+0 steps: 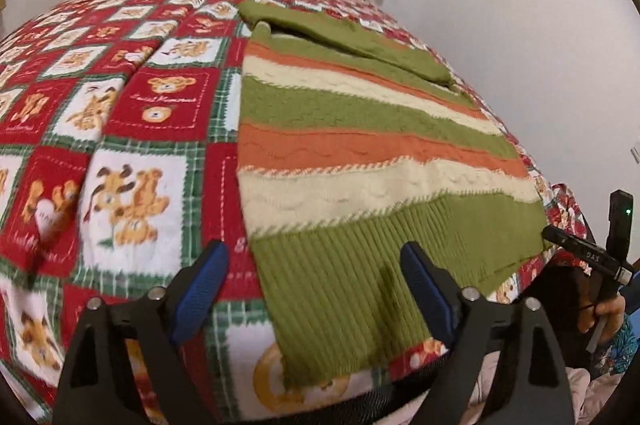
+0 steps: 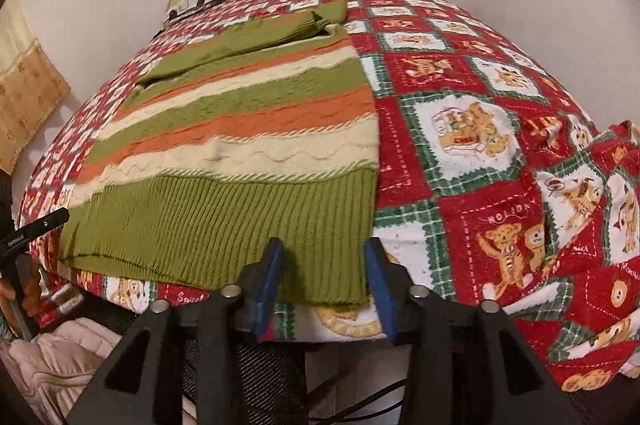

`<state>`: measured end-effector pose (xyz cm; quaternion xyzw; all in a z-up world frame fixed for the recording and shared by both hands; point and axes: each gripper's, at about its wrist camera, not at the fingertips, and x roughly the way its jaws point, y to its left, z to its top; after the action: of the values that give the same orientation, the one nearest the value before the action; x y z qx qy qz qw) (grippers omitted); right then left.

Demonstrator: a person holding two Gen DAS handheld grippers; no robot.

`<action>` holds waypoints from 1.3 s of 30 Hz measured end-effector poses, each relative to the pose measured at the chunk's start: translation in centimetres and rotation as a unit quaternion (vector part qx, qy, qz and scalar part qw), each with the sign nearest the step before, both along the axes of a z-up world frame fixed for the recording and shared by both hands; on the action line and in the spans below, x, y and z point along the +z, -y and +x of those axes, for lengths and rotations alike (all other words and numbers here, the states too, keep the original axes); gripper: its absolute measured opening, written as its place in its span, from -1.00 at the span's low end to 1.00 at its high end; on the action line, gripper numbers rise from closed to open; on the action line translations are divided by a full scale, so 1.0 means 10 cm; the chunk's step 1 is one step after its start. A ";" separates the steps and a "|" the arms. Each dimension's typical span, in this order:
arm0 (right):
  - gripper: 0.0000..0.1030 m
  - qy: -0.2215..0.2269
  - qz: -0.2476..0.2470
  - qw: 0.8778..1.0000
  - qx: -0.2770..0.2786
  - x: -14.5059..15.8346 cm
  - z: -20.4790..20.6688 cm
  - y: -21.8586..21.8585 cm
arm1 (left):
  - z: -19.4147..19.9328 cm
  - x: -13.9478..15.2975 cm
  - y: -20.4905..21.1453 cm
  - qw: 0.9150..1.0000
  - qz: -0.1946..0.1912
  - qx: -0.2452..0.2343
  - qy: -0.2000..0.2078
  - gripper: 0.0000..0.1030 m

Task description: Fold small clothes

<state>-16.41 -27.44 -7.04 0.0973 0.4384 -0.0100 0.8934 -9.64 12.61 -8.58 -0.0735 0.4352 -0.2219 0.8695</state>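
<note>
Striped sweater [image 1: 360,145] lies flat on the bed [image 1: 120,105] (sleeve folded over); both tongs, left [image 1: 316,285] and right [image 2: 326,277], seemingly empty, gape above its hem.

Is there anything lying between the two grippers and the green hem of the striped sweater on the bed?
Nothing visible. The left gripper and right gripper both stand open at the sweater hem's two near corners, with only bedspread beneath.

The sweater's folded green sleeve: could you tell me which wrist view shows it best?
The left wrist view: the green sleeve lies across the striped sweater nearly unforeshortened, cuff to shoulder. The right wrist view shows the same sleeve smaller and more compressed toward the far end of the bed.
</note>
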 end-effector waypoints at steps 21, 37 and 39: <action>-0.81 0.012 0.119 0.993 0.023 0.44 0.20 0.11 | 0.20 0.30 -0.05 0.998 -0.052 -0.010 -0.027 -0.85; -0.82 0.044 0.173 0.983 -0.051 0.60 1.88 0.54 | 0.98 0.88 -0.21 0.998 0.012 -0.006 0.067 -0.57; -0.82 0.032 0.163 0.984 -0.065 0.48 2.05 0.57 | 0.94 0.84 -0.26 0.997 0.022 -0.025 0.069 -0.18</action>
<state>4.12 -33.16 -2.25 0.2698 0.3978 0.0065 0.8769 -0.27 15.25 -0.18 -0.0279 0.3809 -0.2386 0.8929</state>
